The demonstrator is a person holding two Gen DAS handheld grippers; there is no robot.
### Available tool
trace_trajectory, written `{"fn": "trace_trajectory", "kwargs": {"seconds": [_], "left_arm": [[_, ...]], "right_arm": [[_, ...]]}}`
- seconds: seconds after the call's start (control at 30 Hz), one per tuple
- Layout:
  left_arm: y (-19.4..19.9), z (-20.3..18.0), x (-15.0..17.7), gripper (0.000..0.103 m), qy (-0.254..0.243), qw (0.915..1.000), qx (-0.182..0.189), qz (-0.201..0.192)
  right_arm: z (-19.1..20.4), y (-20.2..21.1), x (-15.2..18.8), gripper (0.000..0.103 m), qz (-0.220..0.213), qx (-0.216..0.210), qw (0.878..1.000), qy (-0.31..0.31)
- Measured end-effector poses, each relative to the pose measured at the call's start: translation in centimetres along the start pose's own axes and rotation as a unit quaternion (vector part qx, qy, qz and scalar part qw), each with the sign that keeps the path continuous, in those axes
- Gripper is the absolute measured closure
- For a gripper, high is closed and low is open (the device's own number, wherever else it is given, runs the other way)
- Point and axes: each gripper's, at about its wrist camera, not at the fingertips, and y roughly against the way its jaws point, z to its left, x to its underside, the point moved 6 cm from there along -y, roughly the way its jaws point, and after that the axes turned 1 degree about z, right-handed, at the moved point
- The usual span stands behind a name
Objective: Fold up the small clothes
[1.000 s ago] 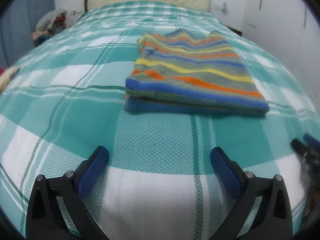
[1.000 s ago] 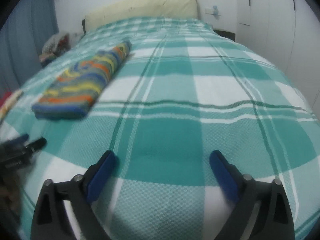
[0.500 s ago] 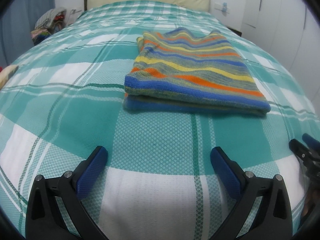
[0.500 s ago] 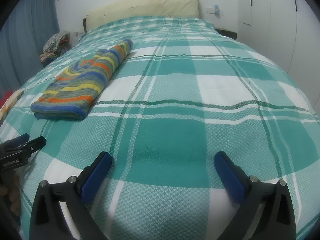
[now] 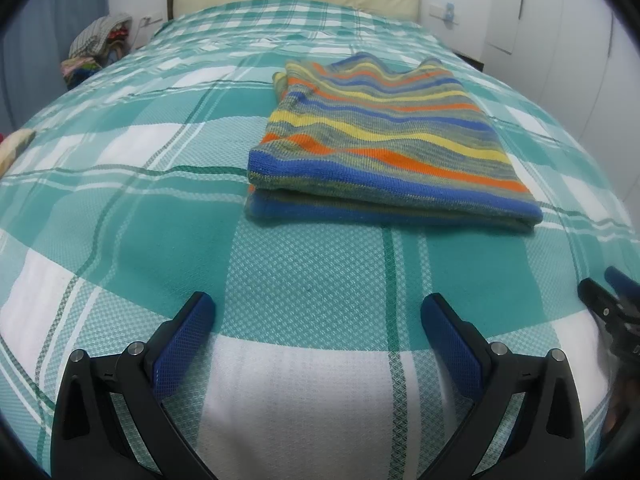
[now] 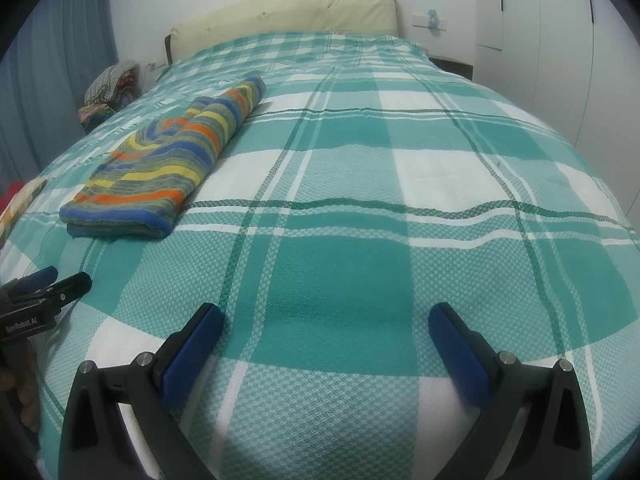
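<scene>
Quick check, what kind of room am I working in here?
Most likely a bedroom: a bed with a green plaid bedspread, a cream padded headboard, and white wardrobe doors. The folded striped garment lies on the bed.

Striped knit garment [image 5: 384, 148] in blue, orange, yellow and grey-green, folded flat into a neat layered rectangle, blue hem edge nearest, lying on the bed

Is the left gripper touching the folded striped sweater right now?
Apart. The left wrist view shows the left gripper open, with a band of bare bedspread between its fingertips and the striped sweater.
</scene>
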Motion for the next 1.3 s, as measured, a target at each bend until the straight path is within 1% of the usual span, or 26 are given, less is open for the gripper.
{"fn": "trace_trajectory", "kwargs": {"seconds": [0.67,0.87,1.3], "left_arm": [[0.26,-0.21,0.14,0.000,0.000,1.0000,-0.001,0.000],[0.29,-0.25,0.14,0.000,0.000,1.0000,0.000,0.000],[0.36,-0.30,0.11,0.000,0.000,1.0000,0.001,-0.001]], "right_arm": [[0.00,0.22,0.16,0.001,-0.005,-0.010,1.000,-0.007],[0.03,0.20,0.17,0.001,-0.003,-0.003,1.000,-0.003],[-0.03,0.19,0.12,0.001,-0.002,-0.003,1.000,-0.003]]}}
